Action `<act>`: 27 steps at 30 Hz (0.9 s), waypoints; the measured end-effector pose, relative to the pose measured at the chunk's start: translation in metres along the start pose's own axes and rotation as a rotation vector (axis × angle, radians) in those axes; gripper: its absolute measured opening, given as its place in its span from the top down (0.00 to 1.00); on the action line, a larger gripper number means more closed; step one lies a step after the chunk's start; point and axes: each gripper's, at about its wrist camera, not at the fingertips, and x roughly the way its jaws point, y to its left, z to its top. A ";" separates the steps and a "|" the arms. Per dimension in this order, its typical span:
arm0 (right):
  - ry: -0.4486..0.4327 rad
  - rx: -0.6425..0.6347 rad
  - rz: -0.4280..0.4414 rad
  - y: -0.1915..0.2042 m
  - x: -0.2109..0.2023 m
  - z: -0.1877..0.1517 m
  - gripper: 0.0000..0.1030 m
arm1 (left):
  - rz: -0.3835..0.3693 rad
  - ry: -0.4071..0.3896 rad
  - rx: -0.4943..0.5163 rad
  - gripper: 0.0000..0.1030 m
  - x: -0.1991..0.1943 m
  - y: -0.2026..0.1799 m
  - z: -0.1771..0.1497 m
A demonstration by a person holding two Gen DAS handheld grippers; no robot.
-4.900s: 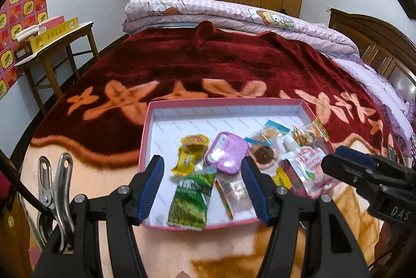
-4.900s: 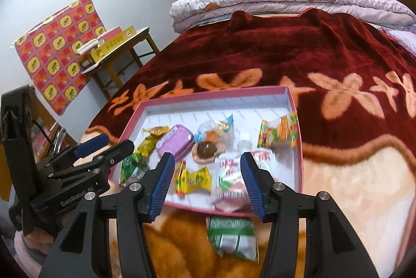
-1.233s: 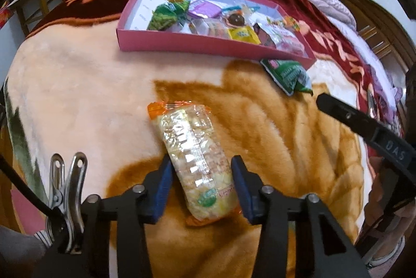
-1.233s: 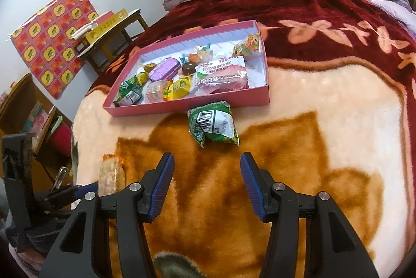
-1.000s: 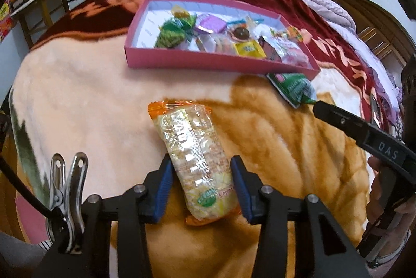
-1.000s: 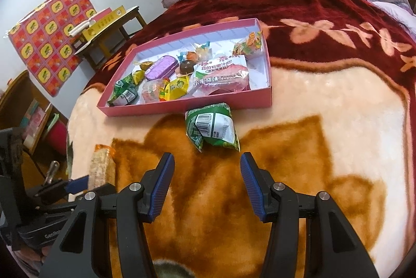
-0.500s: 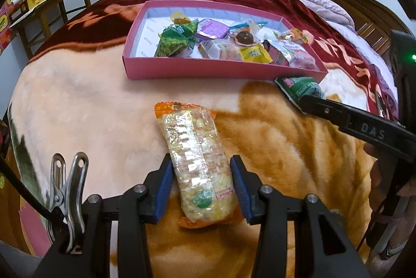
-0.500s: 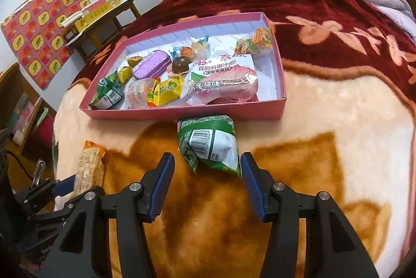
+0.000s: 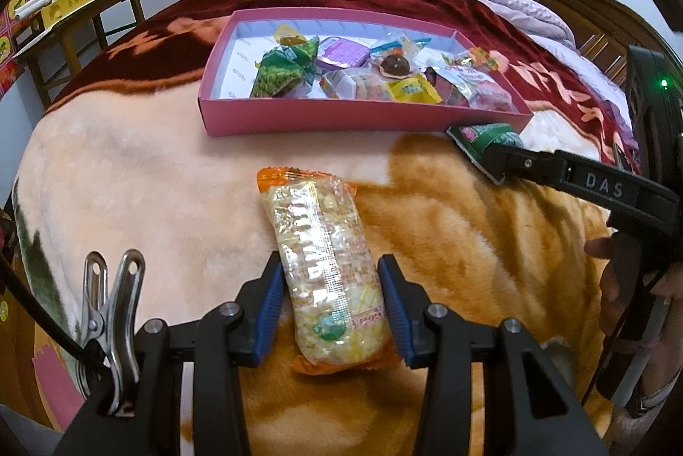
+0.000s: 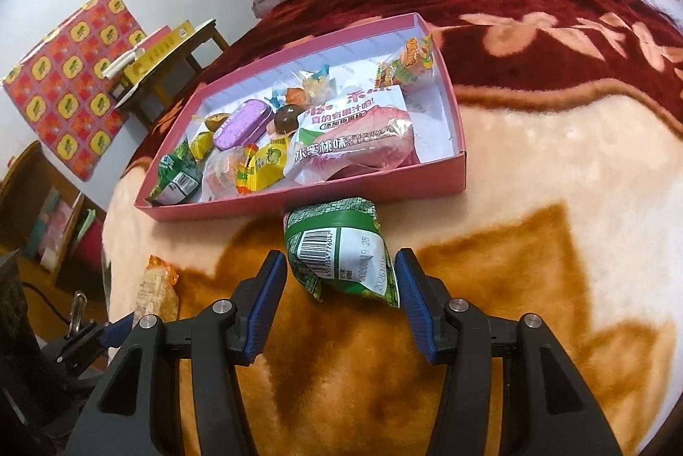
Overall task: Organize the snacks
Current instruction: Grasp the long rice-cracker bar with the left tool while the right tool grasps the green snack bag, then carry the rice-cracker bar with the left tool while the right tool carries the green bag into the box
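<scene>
The left gripper (image 9: 331, 298) has its fingers (image 9: 269, 296) clamped on the near half of a long clear rice-cracker packet (image 9: 324, 264) with orange ends, which lies on the plush blanket (image 9: 128, 200) of the bed, well short of the pink tray (image 9: 341, 119). That packet looks light and crinkly, its film slick and its contents brittle, so I judge a gentle squeeze across the middle of its width is safest; too hard a pinch could crush the crackers.

The right gripper (image 10: 337, 291) is spread wide, its fingers (image 10: 412, 296) standing either side of a green snack pouch (image 10: 341, 251) without pressing it. The pouch lies barcode-up on the blanket, its far end just beside or touching the tray's near wall. It seems puffed, soft and light; taking it across the belly rather than at the sealed edge should keep it from slipping out.

Inside the tray sit another green pouch (image 10: 177, 174), a purple tin (image 10: 243, 125), a yellow sachet (image 10: 269, 161), a round brown sweet (image 10: 287, 117) and a large pink-and-white bag (image 10: 354, 140), crowding the near side. The far side is barer. The tray's raised wall stands between both packets and that space, so each must go up and over. The soft blanket may let fingers sink and snag the pile.
</scene>
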 end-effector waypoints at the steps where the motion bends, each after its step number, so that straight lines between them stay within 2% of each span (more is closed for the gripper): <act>1: -0.002 -0.006 -0.005 0.001 0.000 0.000 0.47 | -0.001 -0.001 -0.001 0.55 0.000 0.000 0.000; 12: -0.034 0.002 -0.039 0.002 -0.006 -0.006 0.60 | -0.003 -0.007 -0.007 0.55 0.000 0.001 -0.001; 19: -0.040 -0.001 -0.028 0.003 -0.015 -0.013 0.61 | -0.015 -0.013 -0.008 0.60 -0.003 0.003 -0.003; 27: -0.065 -0.026 0.007 0.012 -0.032 -0.019 0.62 | -0.041 -0.022 -0.016 0.61 -0.011 0.004 -0.004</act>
